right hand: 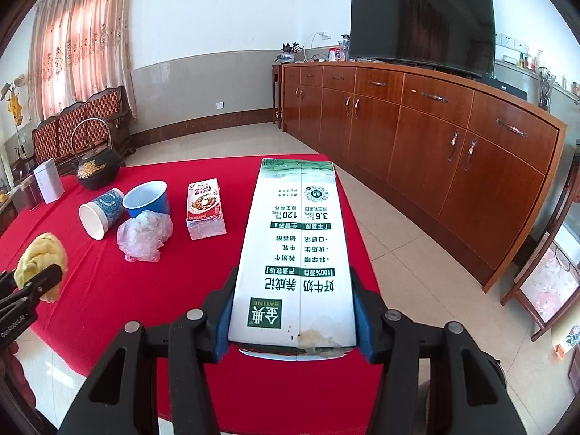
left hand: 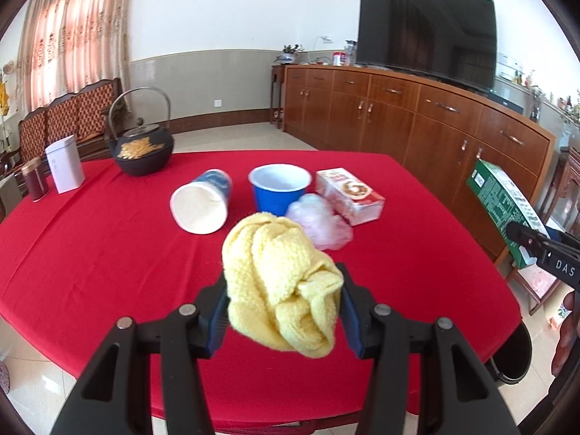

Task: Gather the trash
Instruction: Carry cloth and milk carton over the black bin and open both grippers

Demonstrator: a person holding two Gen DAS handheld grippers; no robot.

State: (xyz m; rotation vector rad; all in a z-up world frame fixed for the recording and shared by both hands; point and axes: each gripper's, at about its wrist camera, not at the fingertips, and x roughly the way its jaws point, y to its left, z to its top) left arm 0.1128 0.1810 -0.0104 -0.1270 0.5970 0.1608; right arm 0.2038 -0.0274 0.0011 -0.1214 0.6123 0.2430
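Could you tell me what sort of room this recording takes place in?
Most likely a home living or dining room: a television on a long wooden sideboard, a curtained window, and a table with a red cloth.

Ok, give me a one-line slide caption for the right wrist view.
Right gripper clamps a green-and-white milk carton above the red tablecloth; left gripper holds a yellow cloth.

Bright daylight through the curtain, glare on floor tiles, fisheye-bent edges, dark vignette corners
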